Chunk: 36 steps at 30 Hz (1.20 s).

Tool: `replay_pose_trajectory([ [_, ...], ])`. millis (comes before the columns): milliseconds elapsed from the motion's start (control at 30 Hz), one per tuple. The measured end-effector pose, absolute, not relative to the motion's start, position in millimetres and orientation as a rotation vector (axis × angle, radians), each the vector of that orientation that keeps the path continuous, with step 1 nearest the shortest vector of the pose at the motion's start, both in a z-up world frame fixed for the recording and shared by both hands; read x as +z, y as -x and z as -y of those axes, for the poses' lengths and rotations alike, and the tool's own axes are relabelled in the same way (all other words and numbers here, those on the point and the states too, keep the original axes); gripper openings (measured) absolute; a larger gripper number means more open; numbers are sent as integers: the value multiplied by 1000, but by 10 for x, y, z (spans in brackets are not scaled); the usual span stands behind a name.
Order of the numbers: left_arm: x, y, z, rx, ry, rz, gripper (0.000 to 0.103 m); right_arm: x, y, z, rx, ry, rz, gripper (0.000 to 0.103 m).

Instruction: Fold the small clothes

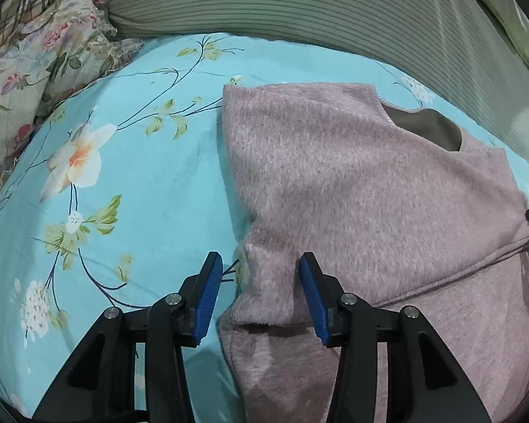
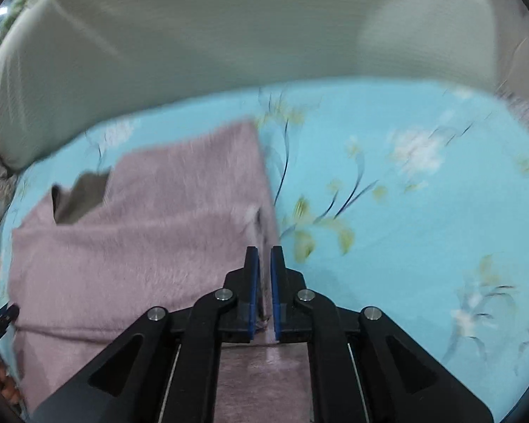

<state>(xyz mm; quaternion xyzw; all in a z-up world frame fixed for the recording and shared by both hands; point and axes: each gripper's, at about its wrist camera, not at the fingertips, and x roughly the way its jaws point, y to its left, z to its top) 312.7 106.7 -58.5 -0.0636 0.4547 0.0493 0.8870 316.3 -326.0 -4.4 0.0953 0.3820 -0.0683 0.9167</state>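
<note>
Left wrist view: fuzzy mauve-pink knit garment point(image 1: 363, 190) lies flat on the turquoise floral bedsheet point(image 1: 141, 183), partly folded over itself. Long axis runs from the near edge of the frame away toward the striped grey-green cushion point(image 1: 299, 10) at the back. Grey-lined neck opening point(image 1: 430, 127) sits at the far right end, so the garment points away from the camera. A folded-over layer crosses it diagonally, its hem running down to the lower right.

Left claw point(image 1: 261, 275): blue-padded fingers spread wide apart, nothing held. The garment's near left corner lies between them; the right finger sits over the fabric, the left finger over bare sheet just beside the garment's edge. Contact with the cloth cannot be told.

Floral patterned pillow point(image 1: 35, 70) at upper left, well apart from the garment.

Right wrist view (motion-blurred): same garment point(image 2: 141, 229) fills the left half of the frame, neck opening point(image 2: 81, 197) at far left. Its right edge runs straight away from the camera, in line with the claw.

Right claw point(image 2: 264, 264): fingers drawn close together, a thin fold of the garment's right edge pinched between the pads. Bare sheet point(image 2: 423, 211) to its right.
</note>
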Motion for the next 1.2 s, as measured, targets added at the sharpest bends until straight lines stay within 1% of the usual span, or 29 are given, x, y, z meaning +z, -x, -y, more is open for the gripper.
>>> replay_pose_trajectory([
  [33,-587,-3125,-1069,101,132,-946,47,-8,-3132,3172,-87,-205,-763,8],
  [67,-592,-3130,-1067,100,131,-947,47,-34,-3155,3053,7,-215,-785,8],
  [133,-602,-3138,-1050,105,129,-948,47,-198,-3277,2912,97,-208,-882,8],
  [200,-607,-3138,-1035,108,118,-944,47,-422,-3378,2920,14,-147,-959,8],
  [233,-612,-3137,-1034,108,113,-942,49,-512,-3413,3052,-45,-161,-981,8],
  [267,-619,-3132,-1038,111,108,-945,51,-551,-3409,3201,-52,-229,-981,5],
  [300,-615,-3107,-1061,108,113,-951,53,-527,-3345,3360,-31,-336,-966,3],
  [333,-606,-3082,-1079,102,122,-953,53,-488,-3286,3393,-39,-355,-960,4],
  [367,-589,-3029,-1102,94,129,-958,53,-412,-3217,3407,-48,-343,-945,8],
  [467,-536,-2817,-1119,86,130,-955,53,-207,-2950,3346,-12,-309,-914,13],
  [500,-526,-2749,-1108,81,133,-955,52,-161,-2826,3334,5,-309,-909,22],
  [533,-518,-2648,-1096,72,138,-958,52,-128,-2709,3330,13,-308,-904,34],
  [600,-505,-2449,-1073,53,150,-963,53,-91,-2448,3316,25,-313,-896,42],
  [867,-571,-1558,-1003,-59,231,-1015,54,-214,-1436,3309,65,-386,-922,43],
  [967,-619,-1258,-959,-108,254,-1034,54,-290,-1207,3351,61,-396,-927,43],
  [1067,-677,-960,-897,-169,288,-1045,57,-327,-895,3452,37,-401,-931,44],
  [1200,-685,-611,-801,-200,254,-1029,62,-396,-554,3606,28,-430,-948,44],
])
